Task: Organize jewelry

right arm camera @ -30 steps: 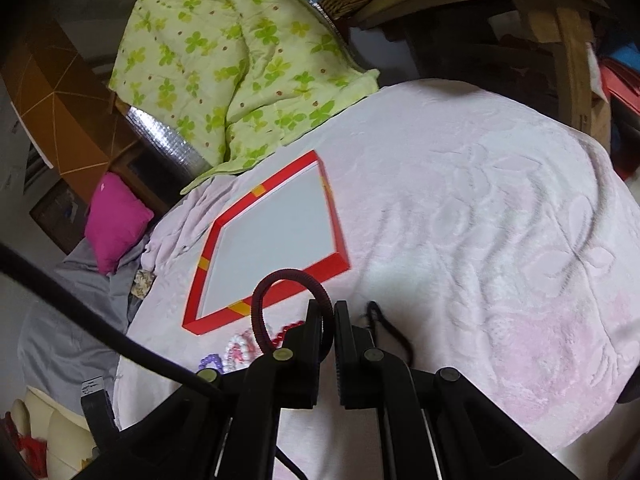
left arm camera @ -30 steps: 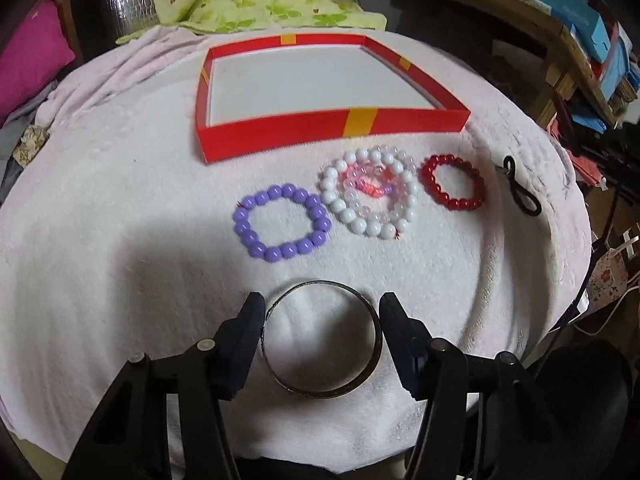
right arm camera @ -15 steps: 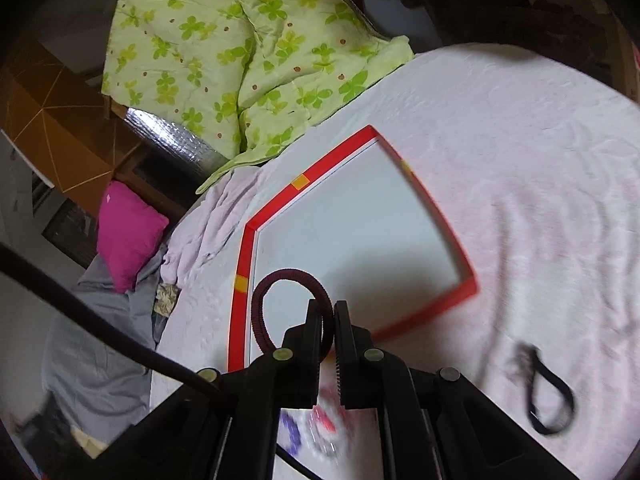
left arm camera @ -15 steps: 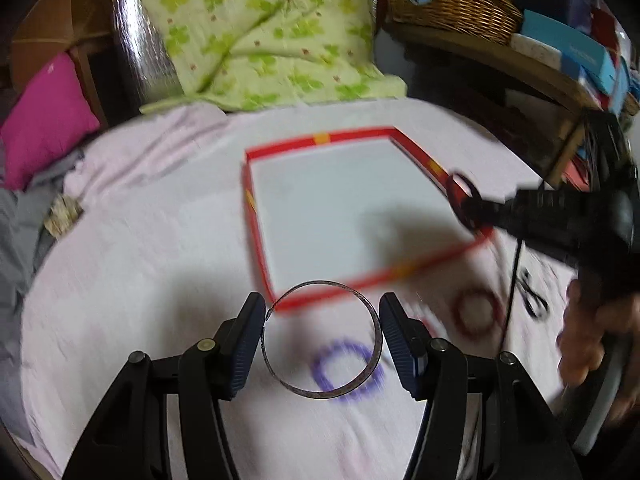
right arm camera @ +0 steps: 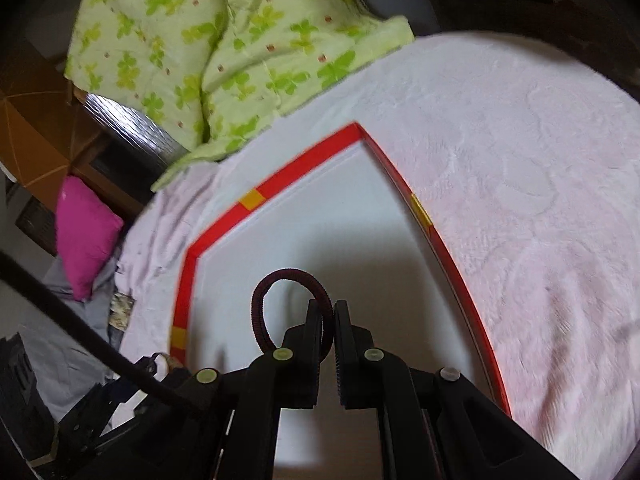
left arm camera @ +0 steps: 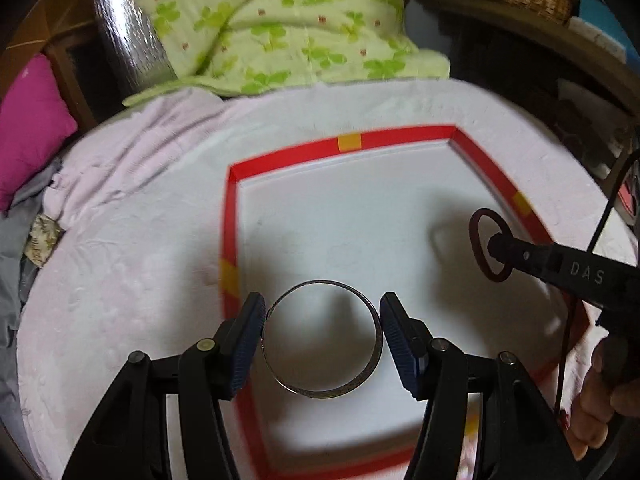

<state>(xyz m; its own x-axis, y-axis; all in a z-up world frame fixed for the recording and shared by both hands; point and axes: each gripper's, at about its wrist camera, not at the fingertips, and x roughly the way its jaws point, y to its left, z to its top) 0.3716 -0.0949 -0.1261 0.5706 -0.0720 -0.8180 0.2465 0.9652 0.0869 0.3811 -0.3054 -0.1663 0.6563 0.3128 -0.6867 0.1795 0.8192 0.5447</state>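
Left hand-held gripper (left arm camera: 322, 322) clamps thin metal bangle (left arm camera: 322, 391), right hand-held gripper (right arm camera: 329, 312) pinches dark maroon hair tie (right arm camera: 259, 312), both over red-rimmed white tray (left arm camera: 348, 142)

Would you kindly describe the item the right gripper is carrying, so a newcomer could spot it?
Find the red-walled tray on the pink blanket. Above its white floor, the right gripper pinches a dark maroon elastic loop. Unlike the rigid metal bangle in the left gripper, it is soft and ribbed.
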